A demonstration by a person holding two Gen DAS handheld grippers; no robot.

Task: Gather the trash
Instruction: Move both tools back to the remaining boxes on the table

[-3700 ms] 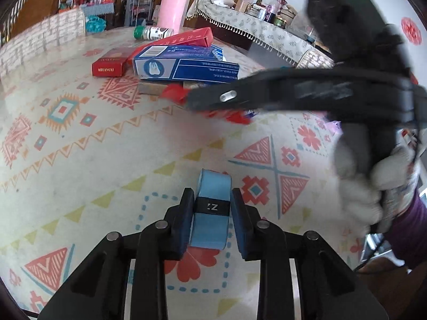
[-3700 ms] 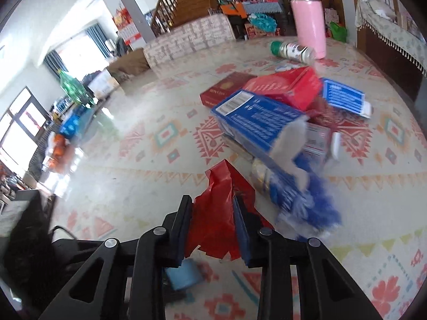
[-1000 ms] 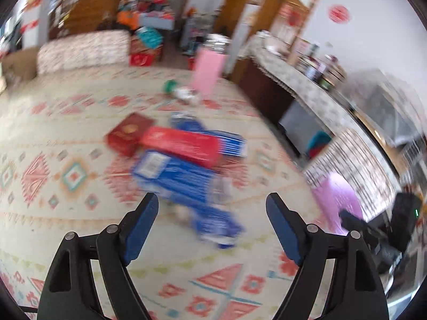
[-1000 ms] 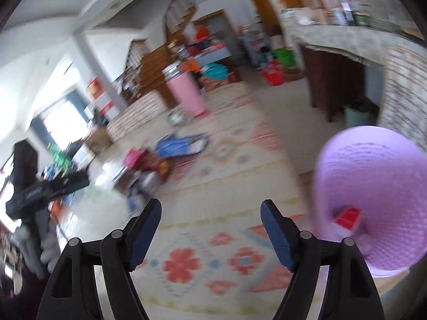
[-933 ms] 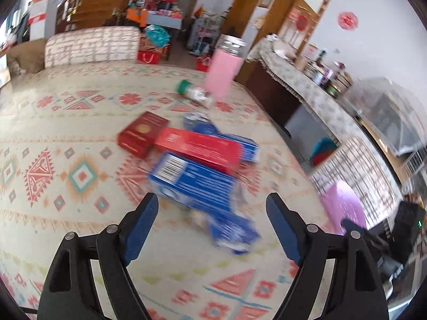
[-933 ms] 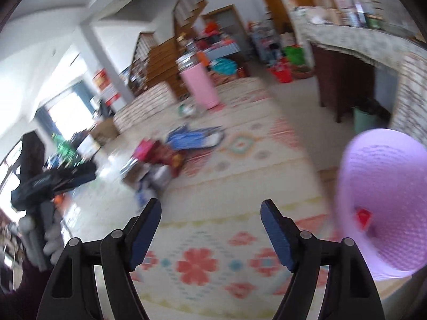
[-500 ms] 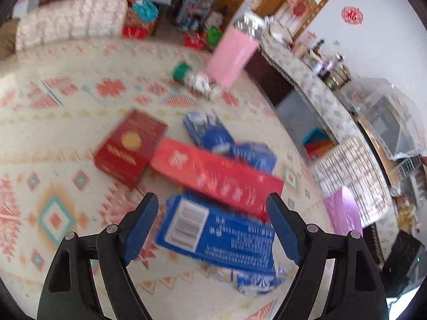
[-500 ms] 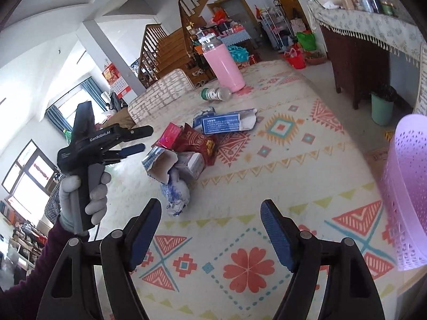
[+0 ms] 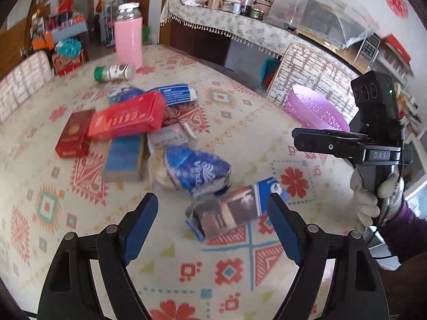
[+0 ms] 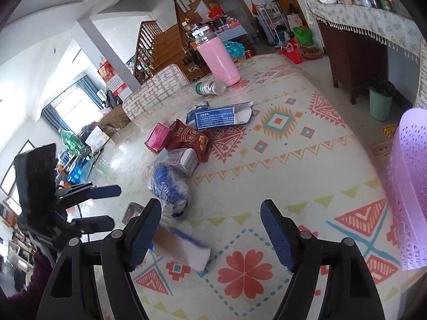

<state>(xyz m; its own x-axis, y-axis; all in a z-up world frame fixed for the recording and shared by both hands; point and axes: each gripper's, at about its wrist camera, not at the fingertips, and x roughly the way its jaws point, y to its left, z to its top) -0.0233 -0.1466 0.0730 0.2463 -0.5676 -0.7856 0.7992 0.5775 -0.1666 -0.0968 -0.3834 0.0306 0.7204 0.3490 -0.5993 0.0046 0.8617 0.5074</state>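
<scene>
A heap of trash lies on the patterned tablecloth: a long red box [image 9: 125, 120], a dark red box [image 9: 73, 136], a blue box [image 9: 124, 157], a blue plastic bag [image 9: 194, 172] and a flattened blue carton [image 9: 234, 210]. The purple basket [image 9: 312, 110] stands past the table's right edge. My left gripper [image 9: 210, 226] is open and empty, just before the flattened carton. My right gripper [image 10: 210, 229] is open and empty above the cloth, with the carton [image 10: 181, 248] by its left finger and the basket [image 10: 411, 194] to its right.
A pink tumbler [image 9: 128, 40] and a lying green-capped bottle [image 9: 113, 72] are at the table's far side. A red snack bag [image 10: 190, 137] and a white box [image 10: 182, 160] lie in the heap. A sideboard [image 9: 240, 34] stands behind.
Both grippers let go of what they held and opened. The left gripper swung over the heap and came down toward the flattened carton. The right gripper moved from the basket back toward the heap.
</scene>
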